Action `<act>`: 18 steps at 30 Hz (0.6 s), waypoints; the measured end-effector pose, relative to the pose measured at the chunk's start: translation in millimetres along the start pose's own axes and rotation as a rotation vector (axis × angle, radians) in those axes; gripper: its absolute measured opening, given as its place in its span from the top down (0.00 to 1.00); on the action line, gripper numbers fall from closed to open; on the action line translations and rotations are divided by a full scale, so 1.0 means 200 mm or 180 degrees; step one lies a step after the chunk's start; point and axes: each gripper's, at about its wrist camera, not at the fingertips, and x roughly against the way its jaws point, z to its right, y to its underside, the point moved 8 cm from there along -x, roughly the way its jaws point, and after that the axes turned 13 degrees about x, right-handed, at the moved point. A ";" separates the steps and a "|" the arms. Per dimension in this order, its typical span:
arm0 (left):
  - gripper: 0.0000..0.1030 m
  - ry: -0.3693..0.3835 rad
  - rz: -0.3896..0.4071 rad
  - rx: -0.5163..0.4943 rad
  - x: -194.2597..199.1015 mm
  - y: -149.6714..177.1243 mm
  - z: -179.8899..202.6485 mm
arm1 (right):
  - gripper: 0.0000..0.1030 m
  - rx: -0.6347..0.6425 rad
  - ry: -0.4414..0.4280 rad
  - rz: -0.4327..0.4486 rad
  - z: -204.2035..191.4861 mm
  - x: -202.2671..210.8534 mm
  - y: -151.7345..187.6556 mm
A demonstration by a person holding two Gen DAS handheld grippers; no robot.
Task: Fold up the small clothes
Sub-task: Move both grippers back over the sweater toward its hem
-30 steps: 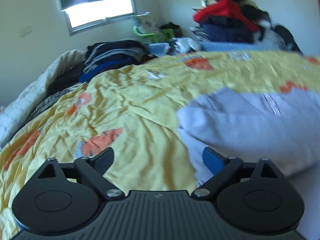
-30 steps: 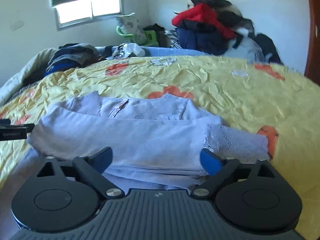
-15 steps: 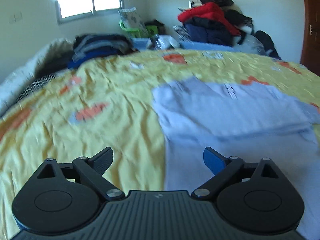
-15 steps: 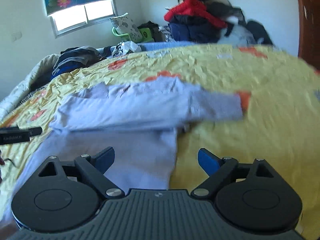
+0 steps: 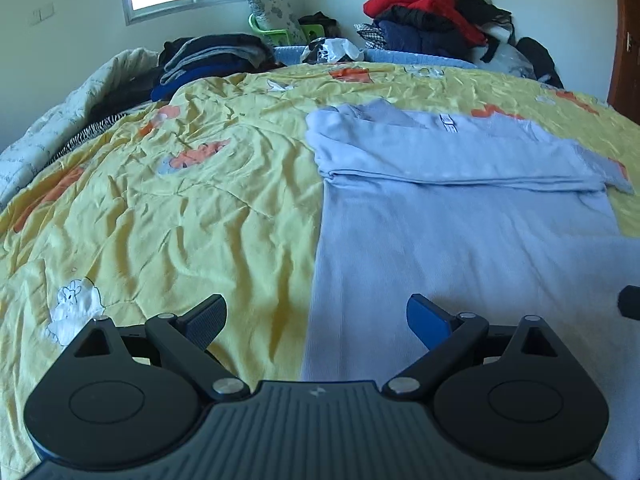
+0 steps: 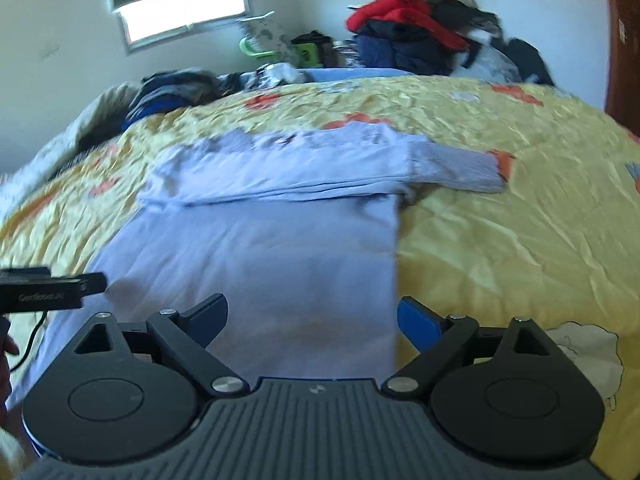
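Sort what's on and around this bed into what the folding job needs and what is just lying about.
Job:
- pale blue partly folded garment
- left gripper, open
- right gripper, open

Lying about:
- yellow flowered bedspread
- dark folded clothes stack
- red and navy clothes heap
- green plastic chair

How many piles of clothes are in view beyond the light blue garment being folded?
2. A dark folded stack lies at the bed's far left; a bigger heap topped by a red jacket sits against the far wall, right of centre. More may be hidden behind them.
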 end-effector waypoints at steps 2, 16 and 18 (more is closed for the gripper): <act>0.05 -0.0008 0.0013 -0.0038 0.02 0.01 0.00 | 0.07 0.0121 0.0026 0.0001 -0.05 0.01 0.00; 0.05 0.0067 -0.0035 -0.0039 0.18 0.09 -0.06 | 0.07 0.0301 -0.0052 0.0044 -0.15 0.17 0.05; 0.05 0.0071 -0.0052 -0.0083 0.21 0.12 -0.09 | 0.07 0.0297 -0.0050 0.0047 -0.14 0.20 0.06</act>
